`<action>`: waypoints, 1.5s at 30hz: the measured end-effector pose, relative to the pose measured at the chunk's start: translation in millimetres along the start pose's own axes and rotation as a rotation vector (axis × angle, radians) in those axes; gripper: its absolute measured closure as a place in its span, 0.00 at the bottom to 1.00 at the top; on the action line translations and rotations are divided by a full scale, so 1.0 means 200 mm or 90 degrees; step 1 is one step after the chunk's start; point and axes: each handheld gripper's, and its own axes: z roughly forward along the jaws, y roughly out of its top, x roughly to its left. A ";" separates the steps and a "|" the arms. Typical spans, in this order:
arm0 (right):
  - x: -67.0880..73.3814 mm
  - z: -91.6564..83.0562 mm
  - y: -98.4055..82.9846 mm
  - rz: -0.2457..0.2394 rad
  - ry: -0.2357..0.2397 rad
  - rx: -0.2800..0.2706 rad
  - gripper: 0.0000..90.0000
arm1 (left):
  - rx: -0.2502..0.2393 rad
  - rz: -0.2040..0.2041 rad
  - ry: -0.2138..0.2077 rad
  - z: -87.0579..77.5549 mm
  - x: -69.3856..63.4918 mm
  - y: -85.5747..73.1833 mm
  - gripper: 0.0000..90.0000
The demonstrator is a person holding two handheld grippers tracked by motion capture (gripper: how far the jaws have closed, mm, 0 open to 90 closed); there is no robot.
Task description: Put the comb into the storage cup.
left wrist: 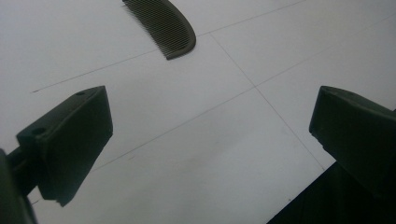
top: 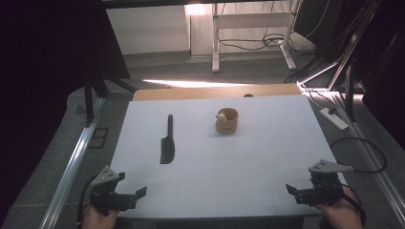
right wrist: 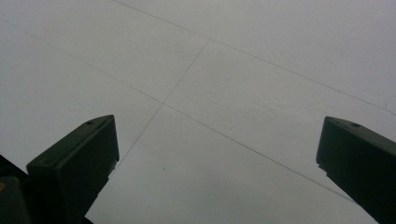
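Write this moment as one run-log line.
left gripper: open, near comb | right gripper: open, over table | cup: upright, untouched

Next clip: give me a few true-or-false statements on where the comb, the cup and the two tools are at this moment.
1. The comb lies flat on the table. True.
2. The left tool grips the comb. False: its jaws stand apart and empty, short of the comb.
3. The wooden cup stands to the right of the comb. True.
4. The right tool is shut on the cup. False: it is open, near the table's front edge, far from the cup.
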 end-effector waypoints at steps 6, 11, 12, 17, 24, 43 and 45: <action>0.00 0.00 0.00 -0.003 -0.002 -0.005 0.00 | -0.005 0.005 0.013 0.00 0.00 0.02 0.00; 0.01 0.00 0.00 -0.008 -0.005 -0.010 0.00 | -0.007 0.006 0.011 0.00 0.00 0.02 0.00; 0.01 0.00 0.00 -0.009 -0.005 -0.012 0.00 | -0.004 0.011 0.011 0.01 0.00 0.03 0.00; 0.01 -0.01 0.00 -0.010 -0.006 -0.016 0.00 | -0.001 0.019 0.007 0.02 0.00 0.04 0.00; 0.01 -0.01 0.00 -0.010 -0.009 -0.018 0.00 | 0.009 0.026 -0.020 0.06 0.00 0.06 0.00; 0.01 0.00 0.00 -0.008 -0.010 -0.013 0.00 | 0.039 0.024 -0.039 0.13 0.03 0.17 0.00; 0.01 0.00 0.00 -0.008 -0.010 -0.013 0.00 | 0.040 0.023 -0.042 0.13 0.04 0.18 0.00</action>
